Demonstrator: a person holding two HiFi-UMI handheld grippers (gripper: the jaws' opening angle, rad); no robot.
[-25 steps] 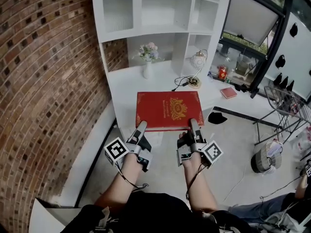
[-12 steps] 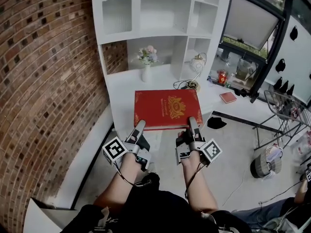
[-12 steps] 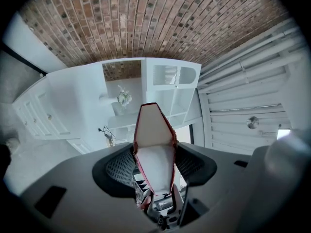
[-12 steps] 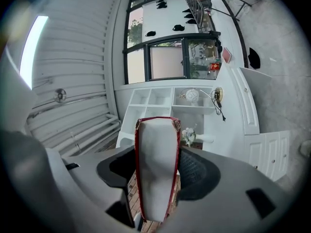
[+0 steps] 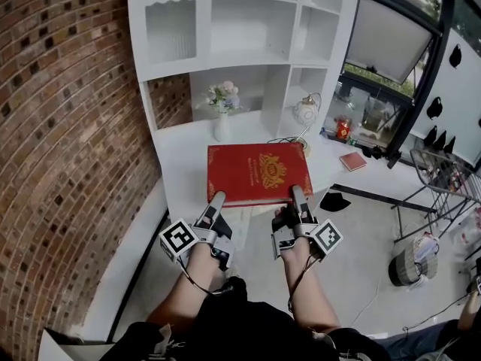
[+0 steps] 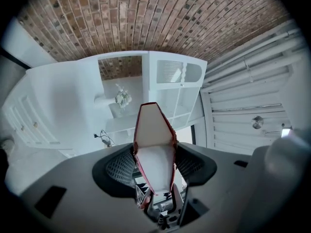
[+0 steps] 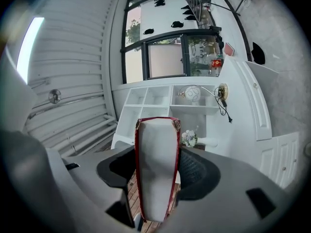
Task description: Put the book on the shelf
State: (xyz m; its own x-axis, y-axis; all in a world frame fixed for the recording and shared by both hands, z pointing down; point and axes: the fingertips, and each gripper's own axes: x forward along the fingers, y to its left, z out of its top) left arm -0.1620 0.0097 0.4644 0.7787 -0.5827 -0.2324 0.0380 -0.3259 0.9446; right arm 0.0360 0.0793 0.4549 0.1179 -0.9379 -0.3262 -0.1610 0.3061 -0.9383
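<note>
A large red book (image 5: 258, 171) with a gold crest is held flat above the white desk (image 5: 180, 156), in front of the white shelf unit (image 5: 233, 21). My left gripper (image 5: 216, 201) is shut on the book's near left edge and my right gripper (image 5: 297, 195) on its near right edge. In the left gripper view the book's page edge (image 6: 154, 149) stands between both black pads (image 6: 120, 168). The right gripper view shows the same page edge (image 7: 156, 164) clamped between its pads (image 7: 194, 171).
On the desk stand a white vase with flowers (image 5: 222, 107), a round white lamp (image 5: 306, 111) and a cable with a plug (image 5: 289, 139). A brick wall (image 5: 60, 126) runs along the left. A small red book (image 5: 352, 161) and a dark object (image 5: 331, 201) lie at the right.
Both grippers have carried the book forward, closer to the shelf unit. The grip on the book is unchanged.
</note>
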